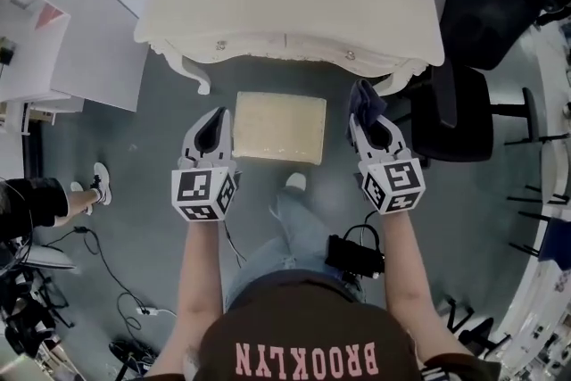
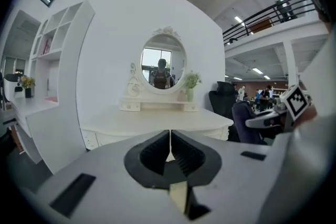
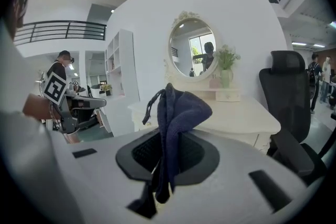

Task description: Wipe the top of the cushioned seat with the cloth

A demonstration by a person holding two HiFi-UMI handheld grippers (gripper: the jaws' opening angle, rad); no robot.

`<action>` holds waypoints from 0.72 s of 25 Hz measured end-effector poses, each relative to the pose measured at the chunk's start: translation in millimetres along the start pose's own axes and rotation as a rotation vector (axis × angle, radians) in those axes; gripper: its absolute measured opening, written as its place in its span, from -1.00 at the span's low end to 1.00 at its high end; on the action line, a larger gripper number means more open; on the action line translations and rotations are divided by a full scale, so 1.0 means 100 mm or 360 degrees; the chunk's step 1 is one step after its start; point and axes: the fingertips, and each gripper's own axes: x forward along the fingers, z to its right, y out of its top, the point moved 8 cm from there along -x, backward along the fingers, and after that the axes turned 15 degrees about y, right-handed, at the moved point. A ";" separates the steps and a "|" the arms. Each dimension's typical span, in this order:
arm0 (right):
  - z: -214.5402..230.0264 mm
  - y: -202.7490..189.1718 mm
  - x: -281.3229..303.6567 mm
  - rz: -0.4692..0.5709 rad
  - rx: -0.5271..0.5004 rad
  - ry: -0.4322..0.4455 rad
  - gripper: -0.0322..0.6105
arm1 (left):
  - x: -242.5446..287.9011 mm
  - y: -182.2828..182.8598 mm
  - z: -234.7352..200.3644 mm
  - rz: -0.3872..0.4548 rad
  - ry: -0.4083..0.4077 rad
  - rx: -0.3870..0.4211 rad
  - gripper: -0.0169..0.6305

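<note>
Navy cloth (image 3: 176, 113) gripped, clear of the cream cushioned seat (image 1: 279, 127).
Right tool (image 1: 369, 122) clamped on cloth beside seat's right edge; left tool (image 1: 214, 122) clenched, empty, beside its left edge. Seat stands on grey-green floor (image 1: 161, 147) before white desk (image 1: 294, 4). Shirt (image 1: 308, 343) reads "BROOKLYN".

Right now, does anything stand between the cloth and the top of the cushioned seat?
Nothing visible does. The cloth is clamped in the right gripper, just right of the cushioned seat, whose top is bare. The left gripper, shut and empty, sits off the seat's left edge.
</note>
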 end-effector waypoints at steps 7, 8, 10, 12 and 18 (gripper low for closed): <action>0.29 -0.19 0.42 -0.0125 0.0083 0.0032 -0.79 | 0.63 -0.18 0.05 -0.0126 -0.0058 0.0027 -0.92; 0.30 -0.24 0.46 -0.0130 0.0105 0.0036 -0.79 | 0.68 -0.21 0.06 -0.0145 -0.0071 0.0025 -0.92; 0.33 -0.35 0.55 -0.0140 0.0148 0.0038 -0.79 | 0.79 -0.30 0.05 -0.0182 -0.0095 0.0021 -0.92; 0.35 -0.49 0.65 -0.0152 0.0185 0.0029 -0.79 | 0.91 -0.42 0.03 -0.0219 -0.0112 0.0029 -0.92; 0.45 -1.02 0.89 -0.0141 0.0317 -0.0084 -0.79 | 1.25 -0.94 -0.02 -0.0327 -0.0188 0.0057 -0.92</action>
